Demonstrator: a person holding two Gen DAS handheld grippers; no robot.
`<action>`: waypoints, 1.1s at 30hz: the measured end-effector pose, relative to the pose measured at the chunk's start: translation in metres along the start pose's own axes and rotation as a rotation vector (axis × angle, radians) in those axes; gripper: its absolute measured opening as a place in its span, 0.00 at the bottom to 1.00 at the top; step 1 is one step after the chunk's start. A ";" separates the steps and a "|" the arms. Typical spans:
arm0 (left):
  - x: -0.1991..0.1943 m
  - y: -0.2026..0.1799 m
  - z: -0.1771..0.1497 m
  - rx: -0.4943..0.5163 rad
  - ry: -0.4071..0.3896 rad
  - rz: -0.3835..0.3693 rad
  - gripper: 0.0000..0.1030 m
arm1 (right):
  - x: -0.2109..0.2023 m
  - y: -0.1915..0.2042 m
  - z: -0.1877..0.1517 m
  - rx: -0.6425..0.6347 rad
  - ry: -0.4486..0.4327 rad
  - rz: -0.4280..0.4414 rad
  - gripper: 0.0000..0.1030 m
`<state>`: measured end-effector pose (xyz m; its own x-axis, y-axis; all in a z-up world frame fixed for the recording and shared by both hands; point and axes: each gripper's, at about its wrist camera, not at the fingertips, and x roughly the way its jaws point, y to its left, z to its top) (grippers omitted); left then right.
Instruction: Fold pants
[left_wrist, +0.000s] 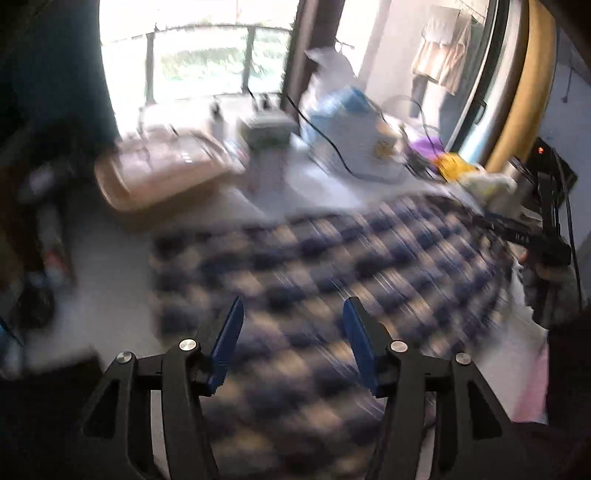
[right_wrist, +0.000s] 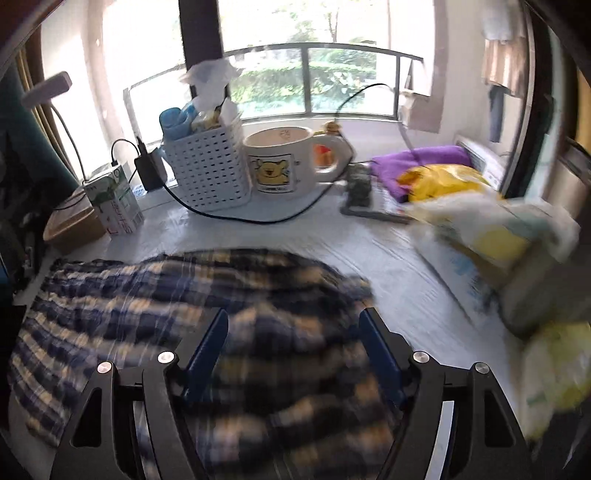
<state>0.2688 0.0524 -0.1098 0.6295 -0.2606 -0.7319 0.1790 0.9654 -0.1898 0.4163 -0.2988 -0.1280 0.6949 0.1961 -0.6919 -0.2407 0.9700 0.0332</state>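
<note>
The plaid pants (left_wrist: 317, 266) are lying beneath both tongs — left gripper (left_wrist: 293, 314) and right gripper (right_wrist: 293, 325) are gaping apart, gripping nothing.

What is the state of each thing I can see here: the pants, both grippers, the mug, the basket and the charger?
plaid pants: lying on the table, bunched, not neatly folded.
left gripper: open, above the pants, holding nothing.
right gripper: open, over the pants, no grip visible.
mug: upright.
white basket: upright, filled with items.
charger: cable plugged in.
</note>
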 end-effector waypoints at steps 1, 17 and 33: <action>0.007 -0.008 -0.012 -0.004 0.035 -0.013 0.55 | -0.006 0.000 -0.006 -0.010 -0.007 0.002 0.73; 0.013 -0.036 -0.071 0.090 0.136 0.066 0.58 | -0.036 -0.022 -0.104 -0.097 0.142 -0.137 0.72; 0.002 -0.050 -0.043 0.119 0.055 0.000 0.59 | -0.088 -0.036 -0.120 0.078 0.107 -0.120 0.74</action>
<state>0.2286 0.0037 -0.1303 0.5874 -0.2564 -0.7676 0.2695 0.9563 -0.1132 0.2824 -0.3678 -0.1553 0.6388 0.0656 -0.7666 -0.1040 0.9946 -0.0016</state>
